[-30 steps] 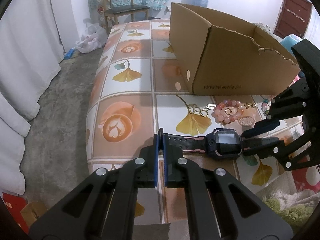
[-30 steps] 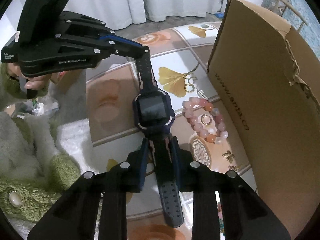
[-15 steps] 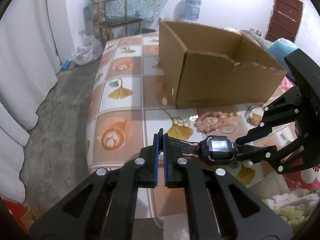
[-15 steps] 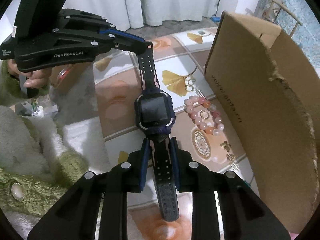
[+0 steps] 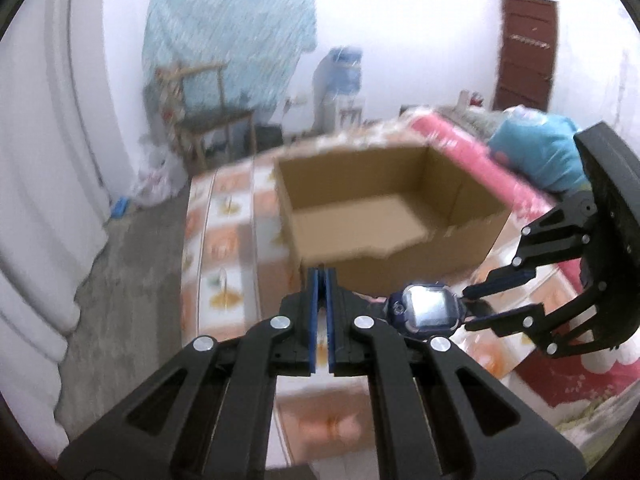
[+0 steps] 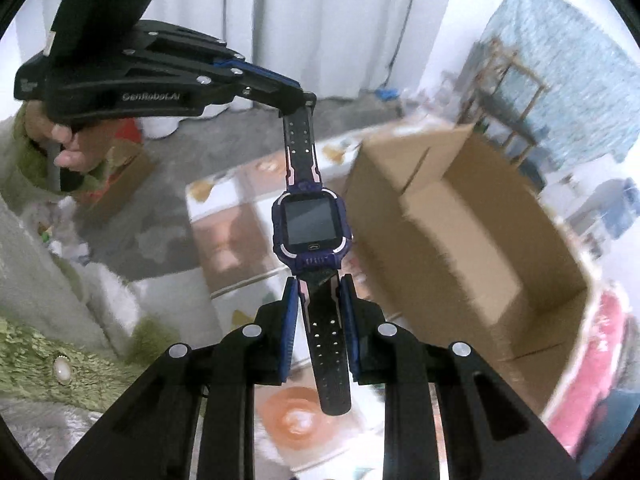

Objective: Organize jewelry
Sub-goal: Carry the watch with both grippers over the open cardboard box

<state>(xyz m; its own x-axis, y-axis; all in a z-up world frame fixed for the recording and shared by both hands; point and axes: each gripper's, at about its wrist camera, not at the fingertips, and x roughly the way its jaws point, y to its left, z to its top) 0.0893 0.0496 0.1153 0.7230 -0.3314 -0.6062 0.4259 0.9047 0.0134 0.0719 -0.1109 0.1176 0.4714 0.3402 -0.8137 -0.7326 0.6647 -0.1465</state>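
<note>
A dark blue smartwatch (image 6: 310,224) with a square screen hangs stretched in the air between my two grippers. My right gripper (image 6: 319,292) is shut on the near strap just below the watch case, and the strap's tail pokes out toward the camera. My left gripper (image 6: 304,102) is shut on the tip of the far strap. In the left wrist view the left gripper (image 5: 320,276) has its blue pads pressed together, with the watch (image 5: 428,310) to its right and the right gripper (image 5: 476,304) beyond it. An open cardboard box (image 5: 400,272) stands just behind the watch, and no contents show inside it.
The table (image 5: 224,248) has a tiled leaf-pattern cover. A hand (image 6: 60,140) in a fuzzy green sleeve holds the left gripper. White curtains hang at the left. A wooden chair (image 5: 208,120), a water dispenser (image 5: 340,92) and a brown door (image 5: 524,52) are at the back. A pink cushion (image 5: 488,172) lies right of the box.
Both grippers have lifted the watch off the table, still stretched between them. The view now looks down into the open box. The bead bracelet and small pieces have dropped out of sight.
</note>
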